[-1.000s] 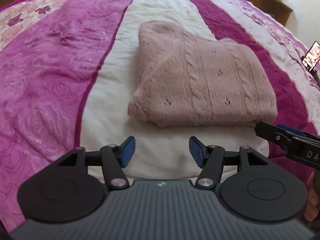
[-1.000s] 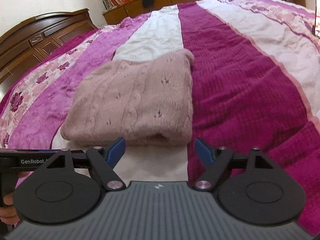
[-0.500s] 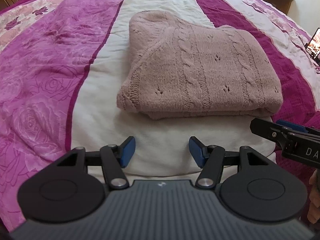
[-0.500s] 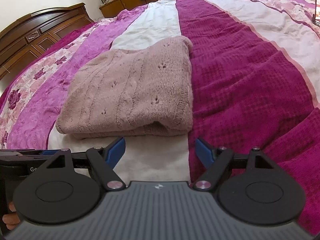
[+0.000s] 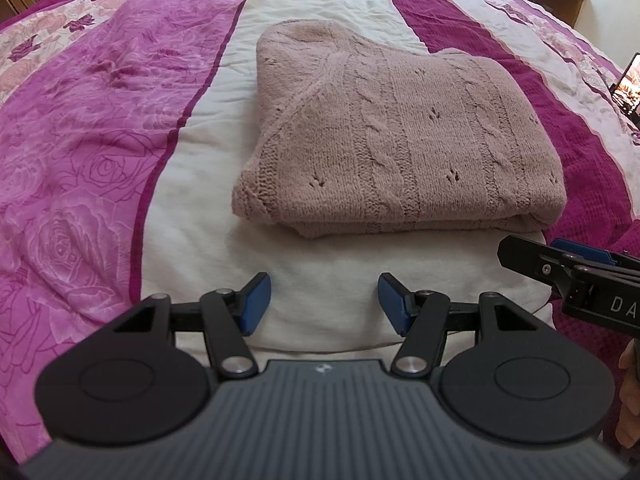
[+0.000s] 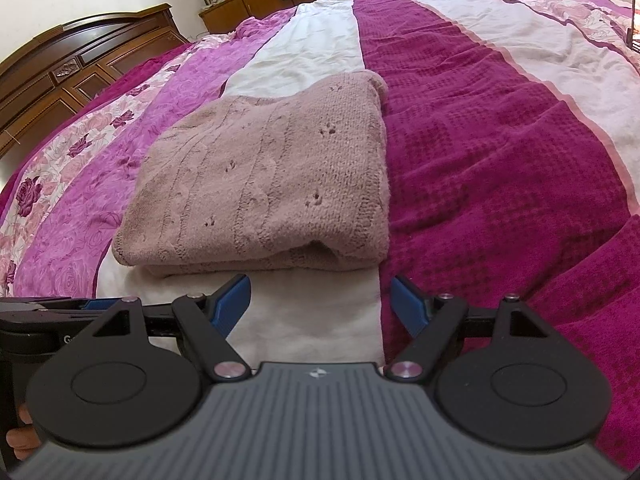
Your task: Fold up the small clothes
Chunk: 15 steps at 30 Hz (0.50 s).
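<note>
Both grippers have dropped lower and closer since a second ago, so the sweater looks bigger. One big bedspread [image 5: 100, 128] has soft pink, white and dark red stripes with roses. One folded pink knit sweater [image 5: 400, 140] lies on its white stripe, bumpy with cables. Left gripper [image 5: 323, 304] and right gripper [image 6: 320, 304] hover just before it, blue fingers wide apart, holding nothing. Letters "DA" show.

A folded pink cable-knit sweater [image 6: 260, 176] lies at frame centre on the striped bedspread [image 6: 500, 140]. The right tongs [image 6: 322, 306] gape empty at lower centre, just short of its near edge.
</note>
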Tool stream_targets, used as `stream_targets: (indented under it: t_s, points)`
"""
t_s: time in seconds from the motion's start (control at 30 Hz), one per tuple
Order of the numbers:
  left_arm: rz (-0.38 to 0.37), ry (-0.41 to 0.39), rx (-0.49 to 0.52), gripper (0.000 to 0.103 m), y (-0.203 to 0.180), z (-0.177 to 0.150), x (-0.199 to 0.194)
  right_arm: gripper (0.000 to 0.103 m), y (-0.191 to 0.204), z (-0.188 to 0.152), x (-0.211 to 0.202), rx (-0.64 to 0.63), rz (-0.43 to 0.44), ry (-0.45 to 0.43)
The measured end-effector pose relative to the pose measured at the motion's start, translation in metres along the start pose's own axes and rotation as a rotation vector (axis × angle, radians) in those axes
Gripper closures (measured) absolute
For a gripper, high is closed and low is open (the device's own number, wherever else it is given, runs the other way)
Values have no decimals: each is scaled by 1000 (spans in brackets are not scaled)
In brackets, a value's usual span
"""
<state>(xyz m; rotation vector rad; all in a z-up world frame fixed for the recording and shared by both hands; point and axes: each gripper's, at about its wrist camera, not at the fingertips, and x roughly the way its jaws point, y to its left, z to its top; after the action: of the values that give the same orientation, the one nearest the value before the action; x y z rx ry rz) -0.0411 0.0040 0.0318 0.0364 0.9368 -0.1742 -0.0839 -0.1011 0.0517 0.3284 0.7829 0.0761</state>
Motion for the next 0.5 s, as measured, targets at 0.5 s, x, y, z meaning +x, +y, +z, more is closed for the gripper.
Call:
stream_targets:
  t_s: [0.5]
  points:
    - [0, 1, 3, 42, 0, -1, 1, 21, 0, -1, 0, 4, 2, -1]
